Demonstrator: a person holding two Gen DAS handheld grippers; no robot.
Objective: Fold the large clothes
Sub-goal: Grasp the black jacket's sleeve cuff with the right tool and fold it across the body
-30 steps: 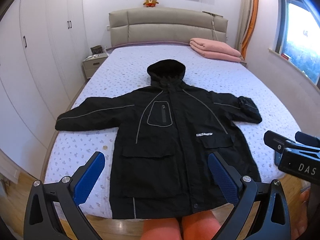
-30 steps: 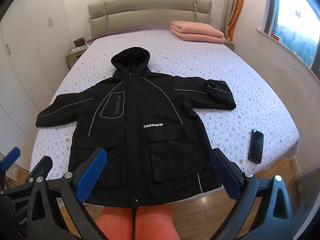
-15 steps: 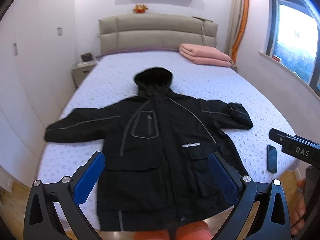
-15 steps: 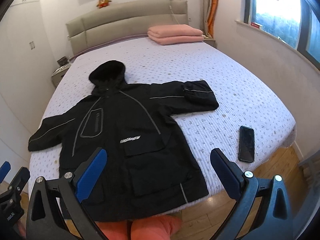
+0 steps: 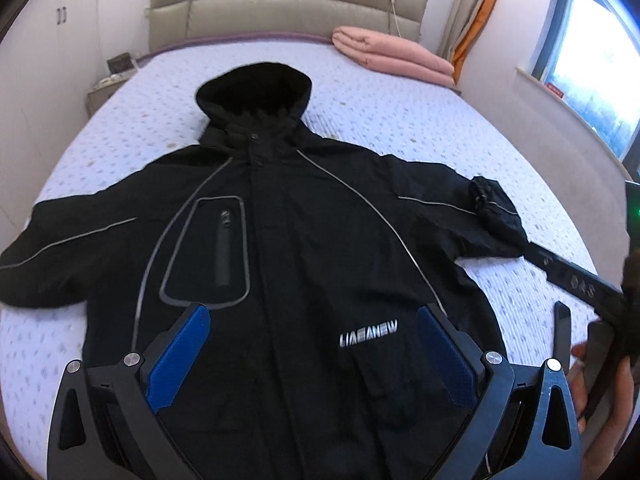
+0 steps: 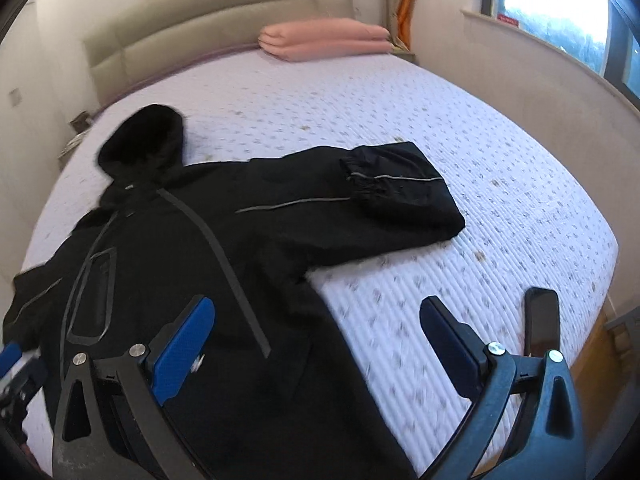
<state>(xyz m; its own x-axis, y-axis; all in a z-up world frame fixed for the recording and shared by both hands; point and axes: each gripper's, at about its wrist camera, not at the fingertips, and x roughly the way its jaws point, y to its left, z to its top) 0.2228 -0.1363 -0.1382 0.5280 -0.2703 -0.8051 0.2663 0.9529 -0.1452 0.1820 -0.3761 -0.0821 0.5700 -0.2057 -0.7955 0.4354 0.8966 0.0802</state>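
One black hooded jacket with grey reflective piping (image 5: 288, 264) lies face up and spread flat on the bed with a lilac speckled quilted cover (image 5: 420, 120), hood toward the padded beige headboard (image 5: 280, 4). Directly over its lower chest hangs the left gripper (image 5: 312, 344), blue-padded fingers (image 5: 176, 356) spread wide apart and holding nothing; the white chest lettering sits between them. The right gripper (image 6: 316, 344) is likewise released and empty, its left finger over the jacket's side, its right finger over bare cover (no contact with the cloth is visible in either view).

Only the right wrist view shows the jacket's far sleeve (image 6: 384, 200) clearly: its cuff end is doubled back on itself. A black smartphone (image 6: 542, 320) lies on the cover near the bed's edge, just beside the right finger. The left wrist view alone shows the other sleeve stretched out to the bed's side, the zipped chest pocket, and a hand (image 5: 600, 372) on the right gripper's handle. A folded pink blanket (image 5: 392, 56) rests by the headboard.
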